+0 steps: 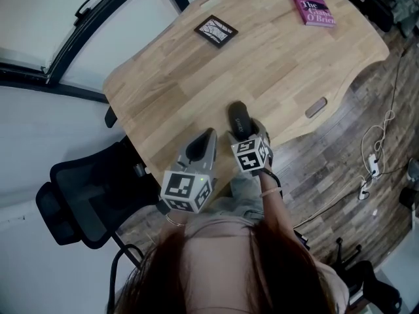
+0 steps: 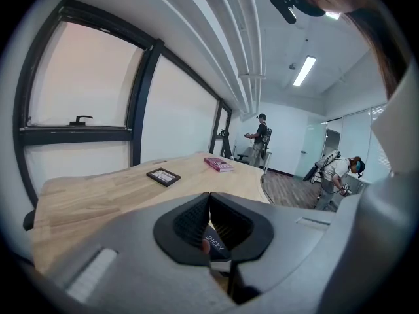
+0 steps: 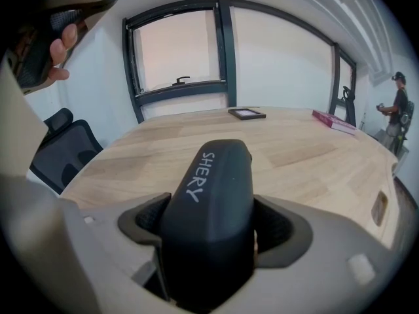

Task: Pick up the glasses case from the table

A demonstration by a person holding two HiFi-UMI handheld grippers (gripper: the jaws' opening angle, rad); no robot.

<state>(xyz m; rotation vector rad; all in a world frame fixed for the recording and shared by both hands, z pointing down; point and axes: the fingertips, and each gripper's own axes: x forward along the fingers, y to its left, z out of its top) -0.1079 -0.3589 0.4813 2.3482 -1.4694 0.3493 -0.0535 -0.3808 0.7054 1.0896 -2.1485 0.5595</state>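
Observation:
A dark glasses case (image 1: pixel 239 118) with the white word SHERY lies on the wooden table (image 1: pixel 275 64) near its front edge. My right gripper (image 1: pixel 240 131) reaches down over the near end of the case. In the right gripper view the case (image 3: pixel 209 201) runs lengthwise between the wide-spread pads (image 3: pixel 147 222) of the right gripper (image 3: pixel 214 222), and a thin gap shows at the right pad. My left gripper (image 1: pixel 208 135) hovers just left of the case, jaw tips together and holding nothing. A bit of the case (image 2: pixel 215 244) shows below the left gripper's (image 2: pixel 209 198) tips.
A pink book (image 1: pixel 312 6) lies at the far right of the table and a small black-framed picture (image 1: pixel 215 31) at the far middle. A black office chair (image 1: pixel 85 195) stands left of the person. Cables (image 1: pixel 373 156) lie on the floor. Two people (image 2: pixel 260 136) stand far off.

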